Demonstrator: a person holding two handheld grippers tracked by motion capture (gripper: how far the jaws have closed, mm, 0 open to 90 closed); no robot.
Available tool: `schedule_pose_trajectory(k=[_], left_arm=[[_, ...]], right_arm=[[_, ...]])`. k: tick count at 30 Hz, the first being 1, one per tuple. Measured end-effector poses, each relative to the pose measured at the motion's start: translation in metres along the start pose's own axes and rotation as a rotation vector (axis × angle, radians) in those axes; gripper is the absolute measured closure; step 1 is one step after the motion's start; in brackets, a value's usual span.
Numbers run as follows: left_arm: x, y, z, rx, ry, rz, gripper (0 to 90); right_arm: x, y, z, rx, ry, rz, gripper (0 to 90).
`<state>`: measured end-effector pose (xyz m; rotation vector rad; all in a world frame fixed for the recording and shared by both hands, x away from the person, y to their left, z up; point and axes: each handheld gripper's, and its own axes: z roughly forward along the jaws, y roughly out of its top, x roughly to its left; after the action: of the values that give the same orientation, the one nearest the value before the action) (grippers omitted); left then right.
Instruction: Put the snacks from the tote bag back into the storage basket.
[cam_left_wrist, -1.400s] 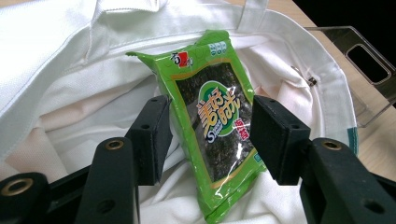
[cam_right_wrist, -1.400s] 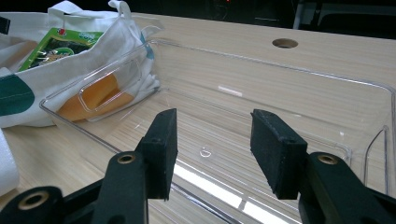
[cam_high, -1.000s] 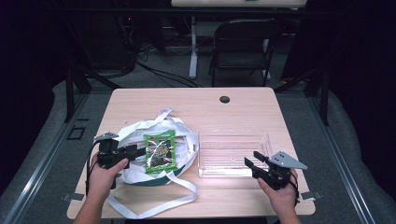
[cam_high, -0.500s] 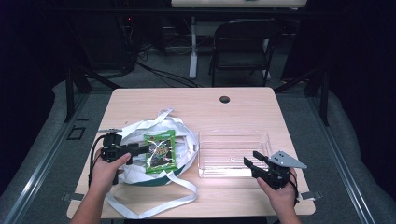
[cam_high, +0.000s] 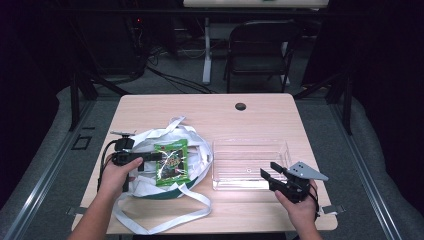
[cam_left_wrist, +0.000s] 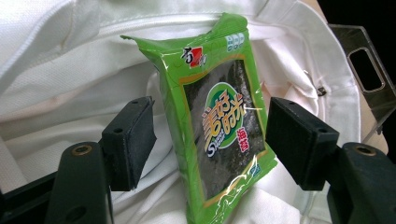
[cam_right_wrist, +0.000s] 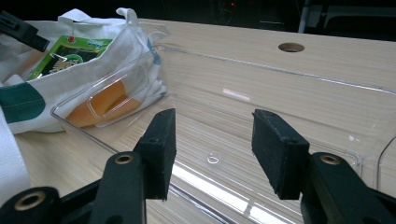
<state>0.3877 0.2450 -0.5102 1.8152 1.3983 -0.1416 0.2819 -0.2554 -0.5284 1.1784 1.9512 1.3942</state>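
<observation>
A green seaweed snack packet (cam_high: 171, 162) (cam_left_wrist: 217, 121) lies in the mouth of a white cloth bag (cam_high: 145, 145) (cam_left_wrist: 56, 79) with a green base and long straps. My left gripper (cam_high: 150, 157) (cam_left_wrist: 210, 133) is open, its jaws on either side of the packet, not touching it. A clear plastic tray (cam_high: 250, 162) (cam_right_wrist: 280, 112) stands empty to the right of the bag. My right gripper (cam_high: 267, 172) (cam_right_wrist: 212, 149) is open at the tray's near right rim, with nothing between its jaws. The bag (cam_right_wrist: 93, 65) and packet (cam_right_wrist: 70, 53) also appear in the right gripper view at upper left.
The wooden table (cam_high: 210, 112) has a round cable hole (cam_high: 240, 106) at the back middle. A black folding chair (cam_high: 260, 47) stands behind the table. The bag's straps (cam_high: 165, 220) trail toward the table's front edge. Something orange shows through the tray's wall (cam_right_wrist: 109, 100).
My left gripper has moved right, further into the bag's mouth, until its jaws stand around the snack packet. The right gripper has stayed put.
</observation>
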Motion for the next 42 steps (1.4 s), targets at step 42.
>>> schedule_pose_trajectory(k=[42], left_arm=[[-0.004,-0.002,0.044,0.09,-0.087,-0.068,37.8]], right_arm=[[0.001,0.001,-0.001,-0.011,0.011,-0.006,49.6]])
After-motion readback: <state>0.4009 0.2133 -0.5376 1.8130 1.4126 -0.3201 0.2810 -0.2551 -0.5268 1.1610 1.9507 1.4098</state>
